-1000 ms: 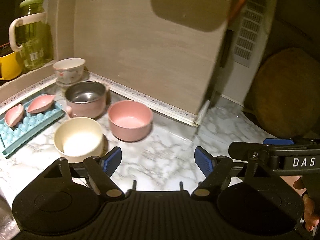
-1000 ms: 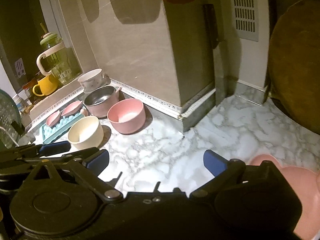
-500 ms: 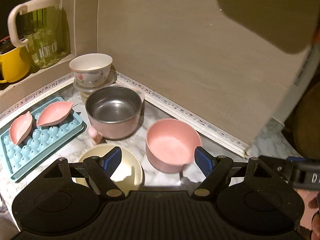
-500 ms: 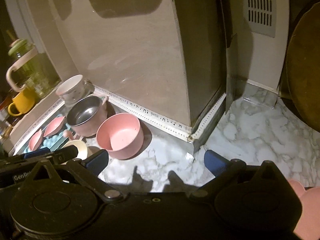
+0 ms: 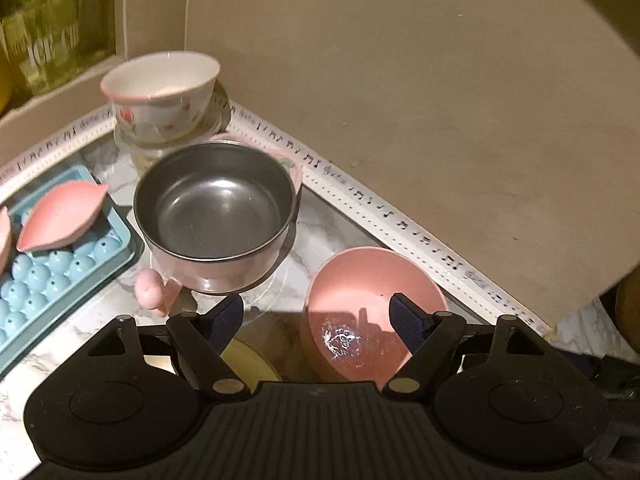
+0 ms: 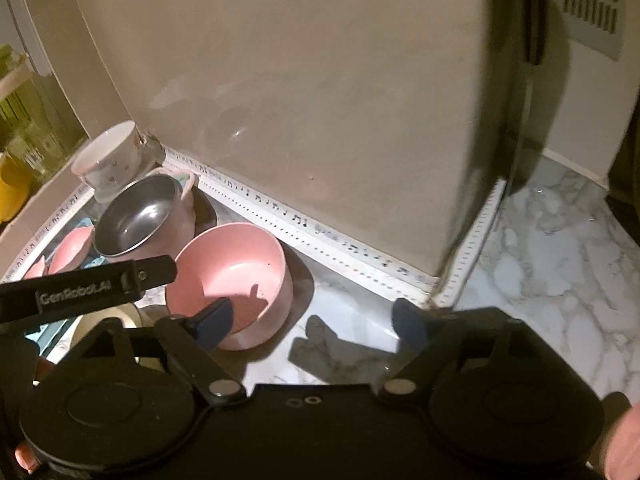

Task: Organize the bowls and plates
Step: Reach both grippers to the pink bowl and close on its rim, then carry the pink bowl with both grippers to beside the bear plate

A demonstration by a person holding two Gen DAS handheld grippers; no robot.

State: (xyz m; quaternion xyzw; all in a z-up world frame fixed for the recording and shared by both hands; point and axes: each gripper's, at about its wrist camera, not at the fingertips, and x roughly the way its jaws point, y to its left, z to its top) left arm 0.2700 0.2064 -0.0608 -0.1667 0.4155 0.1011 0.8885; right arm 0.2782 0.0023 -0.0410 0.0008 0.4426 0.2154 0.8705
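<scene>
A pink bowl (image 5: 372,304) (image 6: 236,268) stands on the marble counter near the wall. A steel-lined pink pot (image 5: 214,216) (image 6: 144,220) sits left of it. A white flowered bowl (image 5: 160,96) (image 6: 110,158) rests on a stack in the corner. A cream bowl (image 5: 248,362) (image 6: 106,318) lies just under my left gripper. My left gripper (image 5: 318,318) is open, its right finger over the pink bowl's inside. My right gripper (image 6: 310,322) is open, its left finger at the pink bowl's near rim.
A blue ice tray (image 5: 64,256) with two pink leaf dishes (image 5: 60,216) lies at the left. A tall beige panel (image 6: 320,100) stands behind the bowls. A green jug (image 5: 52,20) stands on the ledge. The marble counter (image 6: 560,248) continues to the right.
Both grippers have moved forward and down toward the bowls. The pink bowl now sits at the fingertips of both grippers; the cream bowl has slipped under the left one.
</scene>
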